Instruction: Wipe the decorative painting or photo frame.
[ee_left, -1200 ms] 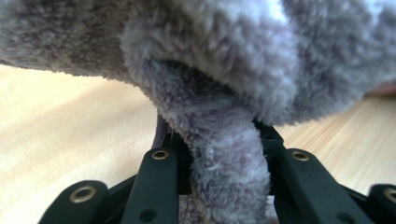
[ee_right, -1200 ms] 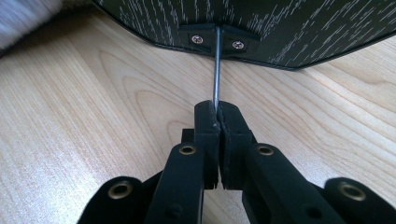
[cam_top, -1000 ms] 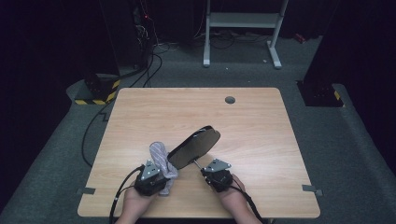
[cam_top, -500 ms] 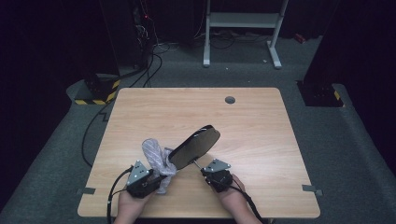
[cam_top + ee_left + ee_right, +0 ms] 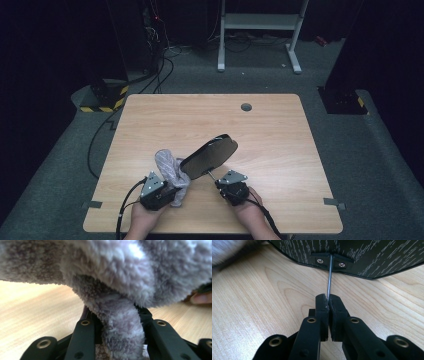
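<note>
Since a second ago, my left gripper has pulled the fluffy cloth toward the near edge, clamped; the right gripper pinches the paddle's wire stem, cloth left of paddle.

No text, label, brand name or number can be read anywhere; the black panel bears just a pattern of fine pale dashes, no letters

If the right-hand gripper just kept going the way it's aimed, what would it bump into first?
Most likely the black panel. The right gripper is shut on a thin metal rod that runs straight ahead into the panel's edge, with nothing between them.
</note>
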